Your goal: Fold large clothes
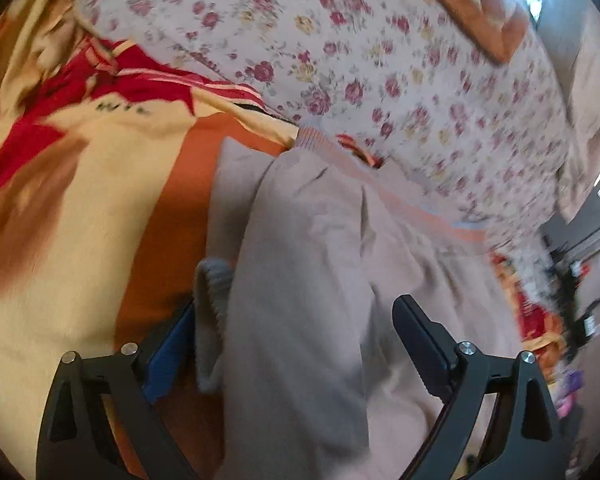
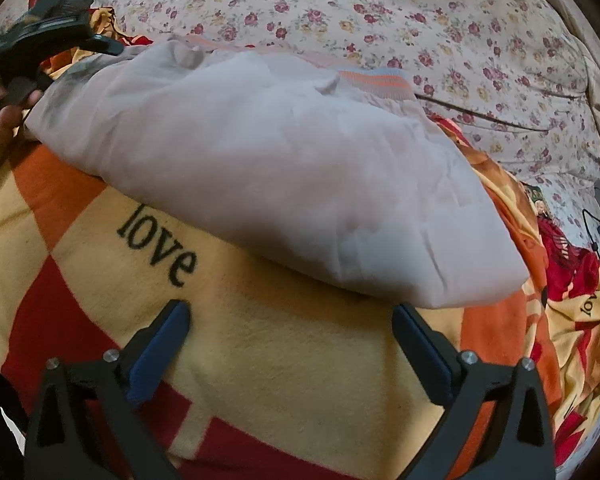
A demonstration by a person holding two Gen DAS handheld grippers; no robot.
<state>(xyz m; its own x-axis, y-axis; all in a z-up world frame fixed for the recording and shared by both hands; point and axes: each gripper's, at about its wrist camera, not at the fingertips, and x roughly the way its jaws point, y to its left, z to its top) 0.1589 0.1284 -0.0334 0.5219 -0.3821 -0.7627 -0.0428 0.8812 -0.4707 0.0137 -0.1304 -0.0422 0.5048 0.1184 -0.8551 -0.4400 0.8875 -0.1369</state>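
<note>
Blue-padded fingers of my left gripper point(image 1: 300, 332) stand spread wide with the pale grey garment point(image 1: 308, 280) lying between them, no pad pressing on it; a ribbed cuff point(image 1: 212, 296) sits just beside the left pad. My right gripper point(image 2: 292, 328) is spread too, nothing between its fingers, over the yellow, red and orange blanket point(image 2: 260, 360) printed "love". In the right wrist view the folded garment fills the centre, with the floral sheet point(image 2: 420, 20) across the top.
</note>
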